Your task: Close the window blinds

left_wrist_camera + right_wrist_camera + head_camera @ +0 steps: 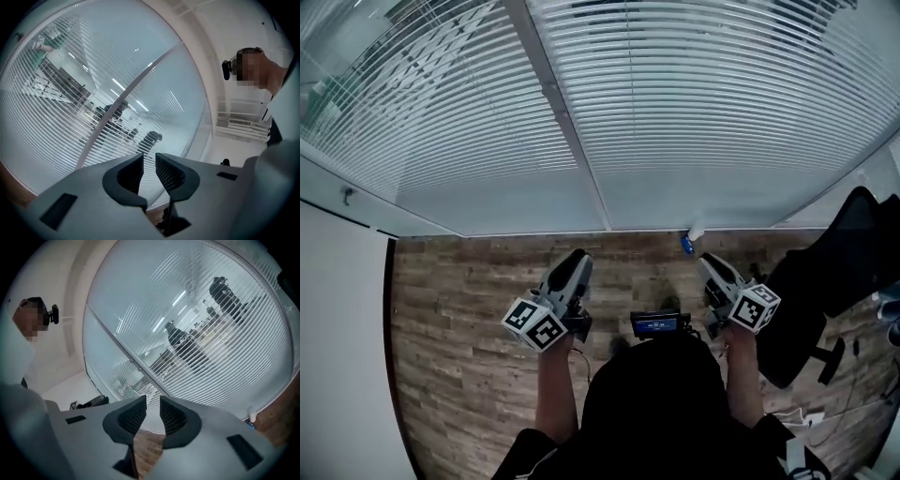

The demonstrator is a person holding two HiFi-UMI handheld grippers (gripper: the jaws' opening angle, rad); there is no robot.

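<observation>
White horizontal window blinds hang over the glass wall ahead, their slats tilted so that the room behind shows through. A pale mullion splits them into two panels. My left gripper and right gripper are held level over the wooden floor, short of the glass and touching nothing. In the left gripper view the left gripper has a narrow gap between its jaws, with nothing in it, and the blinds lie beyond. The right gripper stands the same way before the blinds.
A black office chair stands at the right, close to my right gripper. A small blue and white object lies at the foot of the glass. A white partition borders the wooden floor on the left.
</observation>
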